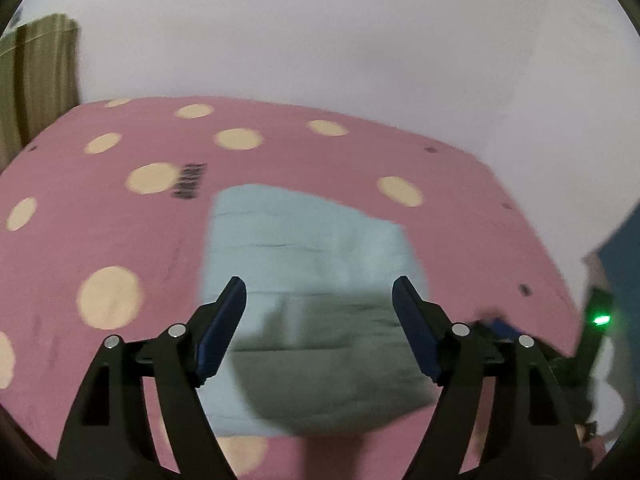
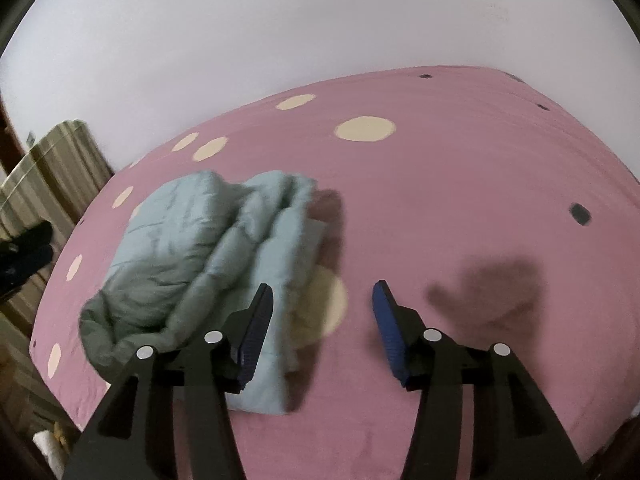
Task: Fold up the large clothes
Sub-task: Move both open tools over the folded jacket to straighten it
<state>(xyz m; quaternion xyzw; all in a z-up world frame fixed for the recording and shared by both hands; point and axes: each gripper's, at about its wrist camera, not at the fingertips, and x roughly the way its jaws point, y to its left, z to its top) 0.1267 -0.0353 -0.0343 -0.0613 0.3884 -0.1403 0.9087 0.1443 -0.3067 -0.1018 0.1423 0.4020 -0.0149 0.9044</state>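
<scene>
The quilted jacket (image 2: 192, 256) is looking like soft, matt puffy cloth, lying on matt cotton bedsheet (image 2: 460, 184); gripper pads (image 2: 386, 328) are showing ribbed rubber.

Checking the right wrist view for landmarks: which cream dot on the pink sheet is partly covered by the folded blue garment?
The large cream dot just ahead of the right gripper: the light blue garment overlaps its left side. The other dots lie fully uncovered.

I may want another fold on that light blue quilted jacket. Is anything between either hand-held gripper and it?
Nothing visible. The left hand-held gripper is open above the jacket, the right hand-held gripper open beside it; only the pink dotted bedspread lies around.
</scene>
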